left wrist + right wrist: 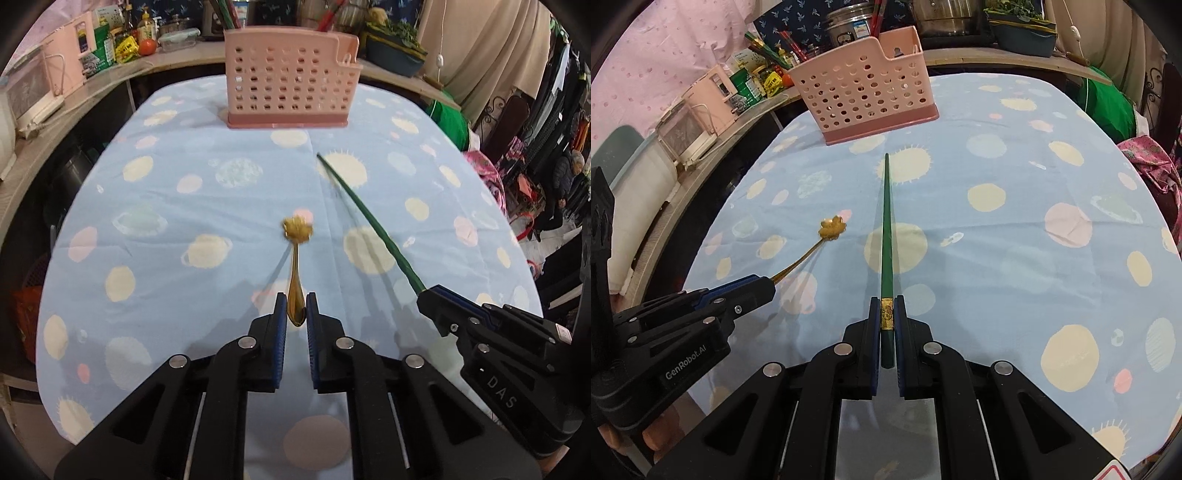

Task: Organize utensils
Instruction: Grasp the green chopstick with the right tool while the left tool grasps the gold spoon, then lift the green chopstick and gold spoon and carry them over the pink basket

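Note:
My left gripper (296, 306) is shut on the bowl end of a gold spoon (296, 258), whose flower-shaped handle end points forward above the table. It also shows in the right wrist view (812, 251), held by the left gripper (770, 286). My right gripper (887, 310) is shut on a green chopstick (886, 229) with a gold band, pointing toward a pink perforated utensil holder (864, 92). The chopstick (369, 218) and right gripper (424, 295) also show in the left wrist view. The holder (288, 81) stands at the table's far end.
The table is covered by a light blue cloth with planet prints (184, 184). Behind it, a counter (110, 77) holds bottles, boxes and a tomato. A green planter (395, 55) sits at the back right. Clothes hang to the right.

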Available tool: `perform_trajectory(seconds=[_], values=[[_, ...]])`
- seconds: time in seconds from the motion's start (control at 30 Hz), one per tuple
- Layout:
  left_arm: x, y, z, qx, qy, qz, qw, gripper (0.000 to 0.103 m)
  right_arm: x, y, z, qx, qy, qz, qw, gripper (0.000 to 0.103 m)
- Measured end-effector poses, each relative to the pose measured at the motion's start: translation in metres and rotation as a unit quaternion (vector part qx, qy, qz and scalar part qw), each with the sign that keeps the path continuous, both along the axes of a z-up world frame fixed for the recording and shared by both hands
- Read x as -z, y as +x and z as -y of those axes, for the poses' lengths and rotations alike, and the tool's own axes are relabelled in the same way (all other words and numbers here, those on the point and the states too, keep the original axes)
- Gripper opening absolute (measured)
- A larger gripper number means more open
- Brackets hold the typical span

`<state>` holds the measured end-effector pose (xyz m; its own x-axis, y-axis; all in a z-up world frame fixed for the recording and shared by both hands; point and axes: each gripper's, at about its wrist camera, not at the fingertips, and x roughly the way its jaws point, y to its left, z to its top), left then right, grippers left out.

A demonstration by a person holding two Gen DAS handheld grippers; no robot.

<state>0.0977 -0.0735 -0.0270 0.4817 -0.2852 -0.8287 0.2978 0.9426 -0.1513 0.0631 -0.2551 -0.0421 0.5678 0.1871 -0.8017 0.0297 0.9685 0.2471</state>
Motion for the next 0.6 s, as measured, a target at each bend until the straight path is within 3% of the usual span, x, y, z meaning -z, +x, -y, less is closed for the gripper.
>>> perform_trajectory(seconds=[0.17, 0.23, 0.6], values=[[-0.027, 0.009, -0.008, -0.011, -0.013, 0.023, 0.9996, 0.008, -0.028, 0.003, 0.006, 0.005, 0.013, 0.032, 0.999, 0.007], [-0.037, 0.013, -0.011, -0.016, -0.015, 0.033, 0.9992, 0.001, -0.039, 0.005, 0.008, 0.008, 0.017, 0.046, 0.999, 0.007], [-0.074, 0.035, -0.018, -0.028, -0.011, 0.068, 0.9972, 0.001, -0.099, 0.022, 0.026, 0.019, 0.028, 0.117, 0.993, 0.007]])
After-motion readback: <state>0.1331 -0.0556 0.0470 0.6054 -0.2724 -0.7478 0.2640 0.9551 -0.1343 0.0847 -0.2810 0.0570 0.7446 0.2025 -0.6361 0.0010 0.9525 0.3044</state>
